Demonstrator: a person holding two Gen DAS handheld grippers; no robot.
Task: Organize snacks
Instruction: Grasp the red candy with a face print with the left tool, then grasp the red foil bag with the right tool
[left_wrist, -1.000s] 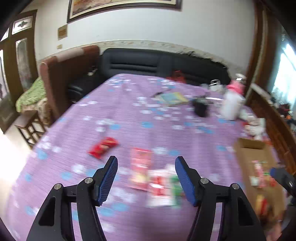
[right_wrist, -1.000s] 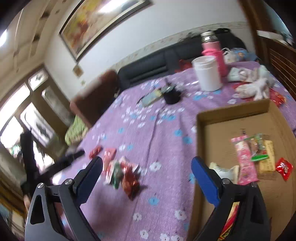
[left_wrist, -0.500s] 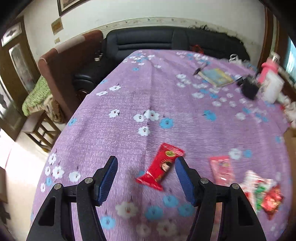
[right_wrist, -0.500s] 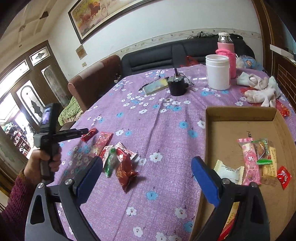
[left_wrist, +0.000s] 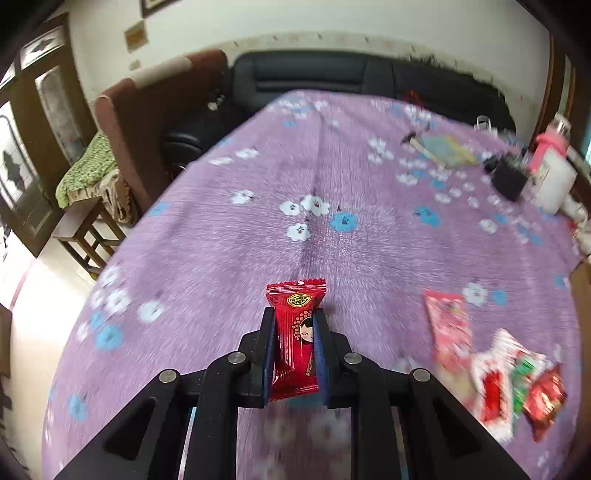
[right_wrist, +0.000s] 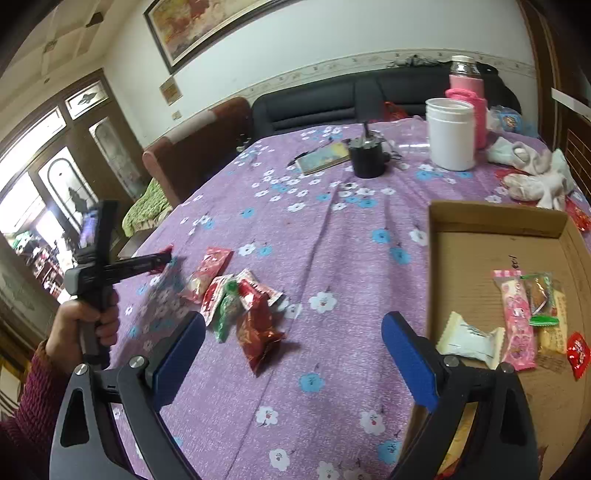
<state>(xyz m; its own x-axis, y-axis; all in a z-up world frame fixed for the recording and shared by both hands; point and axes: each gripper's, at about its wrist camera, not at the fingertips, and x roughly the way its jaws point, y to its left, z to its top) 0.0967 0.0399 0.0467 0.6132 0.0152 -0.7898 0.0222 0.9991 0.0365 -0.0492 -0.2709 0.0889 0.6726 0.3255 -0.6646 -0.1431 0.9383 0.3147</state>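
A table covered by a purple flowered cloth was seen; a loose cluster of snack packets was laid near its left side, with a pink packet at the cluster's far end and a dark red foil packet at its near end; a shallow cardboard box was set at the right; farther back, a black cup, a booklet, a white jar, a pink flask and crumpled white cloths were placed on the cloth.

L wrist cam: close, angled down over purple tablecloth. R cam: higher, from right. Both share snack pile.
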